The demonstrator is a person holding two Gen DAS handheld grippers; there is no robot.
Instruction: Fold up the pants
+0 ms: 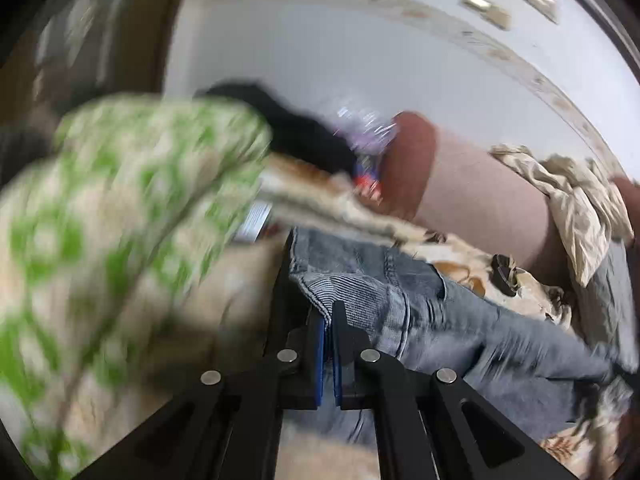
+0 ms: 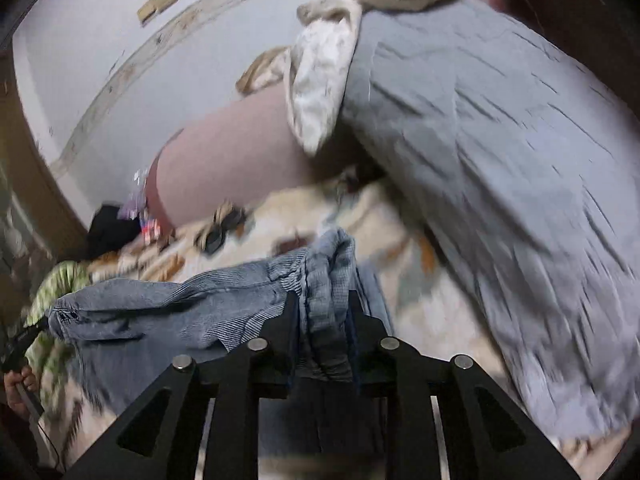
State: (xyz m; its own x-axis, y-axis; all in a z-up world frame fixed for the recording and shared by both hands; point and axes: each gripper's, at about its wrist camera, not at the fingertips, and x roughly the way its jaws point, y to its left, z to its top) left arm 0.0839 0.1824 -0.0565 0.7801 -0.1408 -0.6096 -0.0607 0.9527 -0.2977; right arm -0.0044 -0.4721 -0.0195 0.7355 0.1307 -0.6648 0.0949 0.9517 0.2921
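Note:
The pants are grey-blue jeans [image 1: 420, 304], lifted and stretched between both grippers above a patterned bed cover [image 2: 280, 216]. My left gripper [image 1: 328, 312] is shut on a stitched edge of the denim, which runs off to the right. In the right wrist view the jeans [image 2: 180, 304] hang as a band from the far left to my right gripper [image 2: 323, 300], which is shut on a thick bunch of folded denim between its fingers. A hand [image 2: 18, 384] shows at the lower left edge. Both views are motion-blurred.
A green-and-cream patterned cloth [image 1: 120, 208] fills the left of the left wrist view. A pink bolster [image 1: 480, 200] lies along the wall with a cream cloth [image 1: 572, 200] on it. A large grey garment [image 2: 500, 160] lies at the right. Black fabric [image 1: 288, 120] sits at the back.

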